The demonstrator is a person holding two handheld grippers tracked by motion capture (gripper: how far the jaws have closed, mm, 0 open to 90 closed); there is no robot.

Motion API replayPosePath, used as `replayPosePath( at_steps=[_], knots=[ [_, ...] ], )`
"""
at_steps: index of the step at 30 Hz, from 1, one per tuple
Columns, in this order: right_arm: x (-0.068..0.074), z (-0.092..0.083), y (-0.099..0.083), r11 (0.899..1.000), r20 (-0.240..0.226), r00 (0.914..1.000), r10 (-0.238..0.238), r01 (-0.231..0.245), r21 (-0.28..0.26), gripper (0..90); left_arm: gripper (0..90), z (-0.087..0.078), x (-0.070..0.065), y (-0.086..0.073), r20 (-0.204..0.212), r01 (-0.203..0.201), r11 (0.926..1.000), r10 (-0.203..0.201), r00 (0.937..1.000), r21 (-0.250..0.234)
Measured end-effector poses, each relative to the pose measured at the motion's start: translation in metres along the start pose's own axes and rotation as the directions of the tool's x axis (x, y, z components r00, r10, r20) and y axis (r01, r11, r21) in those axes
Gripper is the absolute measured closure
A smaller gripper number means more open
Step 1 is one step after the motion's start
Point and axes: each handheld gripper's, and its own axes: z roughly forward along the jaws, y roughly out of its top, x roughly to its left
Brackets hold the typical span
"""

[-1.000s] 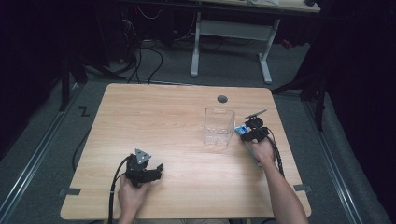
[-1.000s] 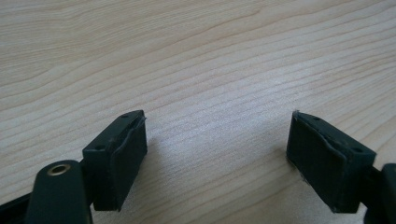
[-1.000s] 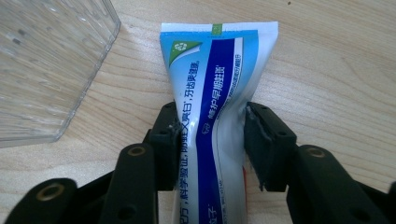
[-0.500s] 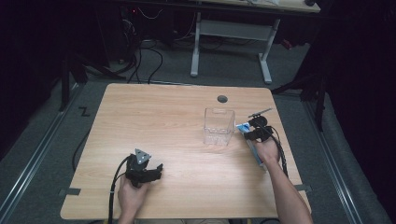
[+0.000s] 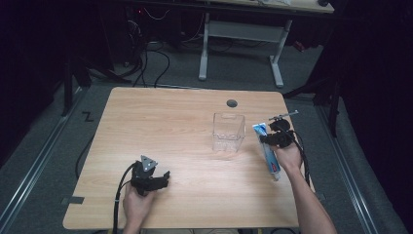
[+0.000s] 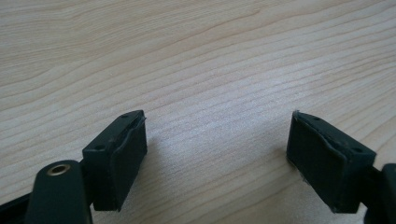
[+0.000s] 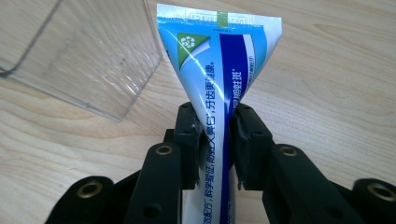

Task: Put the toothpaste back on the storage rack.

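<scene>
Here the right tongs (image 7: 212, 140) pinch a blue-and-white toothpaste tube (image 7: 219, 70), their jaws having just closed onto its body; in the right gripper view the two pads press the tube from either side, and its flat crimped end fans out beyond the jaw tips. In the high view the tube (image 5: 267, 146) lies lengthwise through the right tongs (image 5: 273, 138) near the right edge of the wooden worktop (image 5: 165, 122), one end extending past the jaws away from the person and the other running back under the hand. A clear plastic box (image 5: 228, 131) stands upright just beside the tube, to its left. The left tongs (image 5: 160, 179) rest near the front of the worktop, well apart from the tube, with jaws spread and nothing between them (image 6: 217, 149).
</scene>
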Motion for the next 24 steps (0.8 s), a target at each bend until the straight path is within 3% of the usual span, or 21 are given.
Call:
replayPosePath(
  at_steps=[14,19,24],
  knots=[
    [-0.001,-0.028,-0.009,0.995,-0.061,0.9978,-0.023,0.018,-0.095,74.9,20.5,0.000,0.000,0.000,0.000,0.000,1.0000,0.000,1.0000,0.000],
    [-0.003,-0.038,-0.014,0.989,-0.124,0.9922,-0.008,-0.011,-0.146,75.4,20.5,0.000,0.000,0.000,0.000,0.000,1.0000,0.000,1.0000,0.000],
    [-0.002,-0.044,-0.018,0.984,-0.124,0.9918,-0.028,0.006,-0.179,75.9,20.5,0.000,0.000,0.000,-0.001,0.000,1.0000,0.000,1.0000,0.000]
  ],
)
